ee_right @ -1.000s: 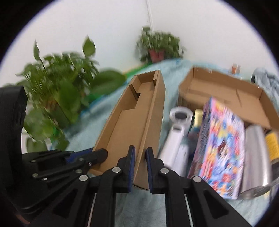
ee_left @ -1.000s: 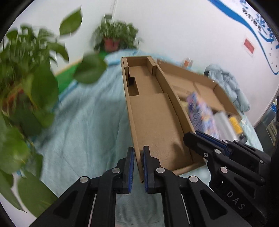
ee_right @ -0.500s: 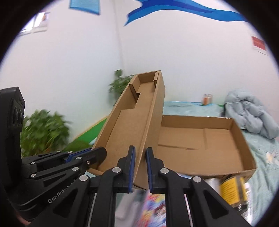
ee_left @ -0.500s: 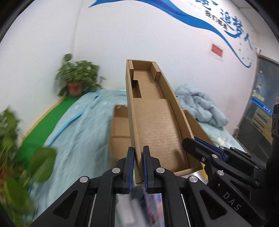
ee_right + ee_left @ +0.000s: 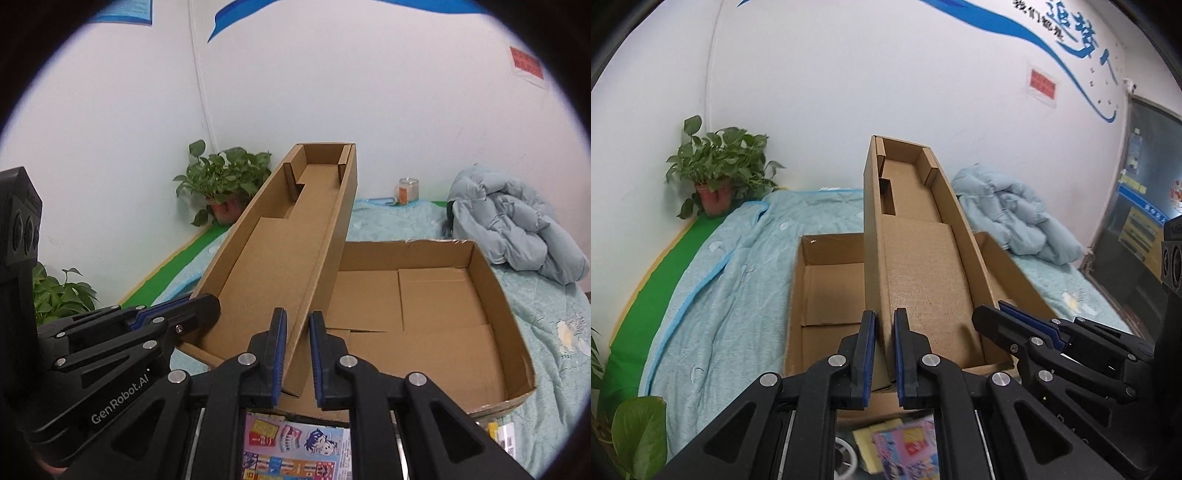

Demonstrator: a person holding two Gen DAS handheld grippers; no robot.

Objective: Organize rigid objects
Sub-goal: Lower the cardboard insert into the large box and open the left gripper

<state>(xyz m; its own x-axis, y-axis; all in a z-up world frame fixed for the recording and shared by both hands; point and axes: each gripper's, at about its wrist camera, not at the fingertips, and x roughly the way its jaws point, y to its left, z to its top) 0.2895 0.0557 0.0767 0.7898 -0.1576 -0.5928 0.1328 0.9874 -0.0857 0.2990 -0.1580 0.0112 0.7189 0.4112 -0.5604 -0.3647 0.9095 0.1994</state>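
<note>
Both my claws clamp the lid: left claw (image 5: 884,354) on its left wall, right claw (image 5: 297,356) on its right wall. Lid (image 5: 923,273) mid-frame, above the box (image 5: 424,314).

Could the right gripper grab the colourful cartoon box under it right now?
Probably not yet. The right gripper is shut on a wall of the long cardboard tray, so it is busy. The cartoon box lies below, behind its fingers.

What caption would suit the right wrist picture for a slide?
Both grippers, right and left, clamp the long cardboard tray above a wide open cardboard box on a blue blanket.
</note>
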